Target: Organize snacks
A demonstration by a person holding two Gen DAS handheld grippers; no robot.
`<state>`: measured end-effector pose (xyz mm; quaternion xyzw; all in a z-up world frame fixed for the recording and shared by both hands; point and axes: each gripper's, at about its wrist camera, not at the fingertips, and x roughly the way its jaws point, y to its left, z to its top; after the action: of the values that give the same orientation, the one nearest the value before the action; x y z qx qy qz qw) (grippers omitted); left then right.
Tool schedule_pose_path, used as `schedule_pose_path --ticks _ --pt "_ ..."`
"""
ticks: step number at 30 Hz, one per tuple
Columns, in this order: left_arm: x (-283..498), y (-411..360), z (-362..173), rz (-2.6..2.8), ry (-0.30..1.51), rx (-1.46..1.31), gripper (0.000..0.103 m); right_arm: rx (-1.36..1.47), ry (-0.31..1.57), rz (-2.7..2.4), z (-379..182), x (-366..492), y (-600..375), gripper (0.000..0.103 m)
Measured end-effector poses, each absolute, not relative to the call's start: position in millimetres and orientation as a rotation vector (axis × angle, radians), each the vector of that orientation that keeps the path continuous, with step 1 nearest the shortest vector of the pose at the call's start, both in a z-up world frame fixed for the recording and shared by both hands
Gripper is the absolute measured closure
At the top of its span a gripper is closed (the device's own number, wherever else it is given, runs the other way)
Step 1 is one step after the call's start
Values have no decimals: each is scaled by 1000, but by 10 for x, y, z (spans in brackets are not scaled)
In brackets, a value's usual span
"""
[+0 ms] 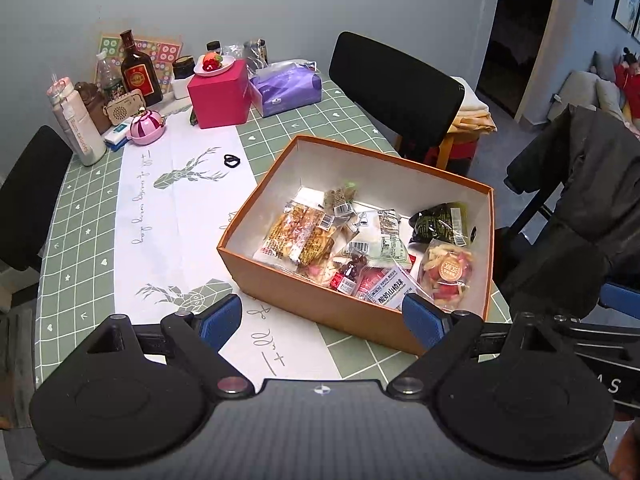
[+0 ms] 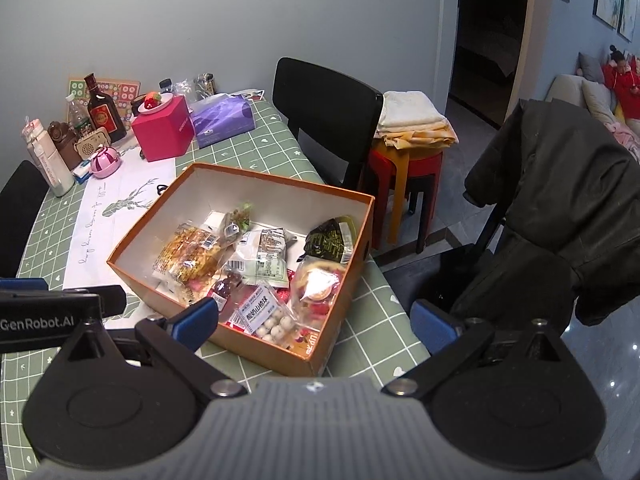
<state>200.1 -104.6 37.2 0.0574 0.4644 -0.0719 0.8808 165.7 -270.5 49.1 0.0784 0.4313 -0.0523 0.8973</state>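
An open orange box (image 1: 280, 276) (image 2: 160, 296) stands on the table near its right edge, holding several wrapped snacks: a yellow-brown cracker pack (image 1: 298, 234) (image 2: 188, 254), a dark green pack (image 1: 440, 222) (image 2: 330, 238), a clear bag of red and cream pieces (image 1: 448, 276) (image 2: 318, 284), and a labelled bag of white balls (image 1: 390, 290) (image 2: 266, 316). My left gripper (image 1: 322, 322) is open and empty, above the box's near wall. My right gripper (image 2: 316, 322) is open and empty, above the box's near corner.
The table (image 1: 80, 216) has a green grid cloth and white runner. At the back stand a pink box (image 1: 220, 94), purple tissue pack (image 1: 286, 88), dark bottle (image 1: 136, 70), pink pot (image 1: 146, 128) and white bottle (image 1: 78, 124). Black chairs (image 1: 396, 88) and a coat-draped chair (image 2: 560, 208) surround it.
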Motion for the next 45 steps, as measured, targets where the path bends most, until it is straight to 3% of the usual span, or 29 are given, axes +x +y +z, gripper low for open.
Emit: schedule_pose_path --ticks 45 --pt "1826 -1194 481 -165 948 178 0 188 876 -116 572 1479 -2810 3"
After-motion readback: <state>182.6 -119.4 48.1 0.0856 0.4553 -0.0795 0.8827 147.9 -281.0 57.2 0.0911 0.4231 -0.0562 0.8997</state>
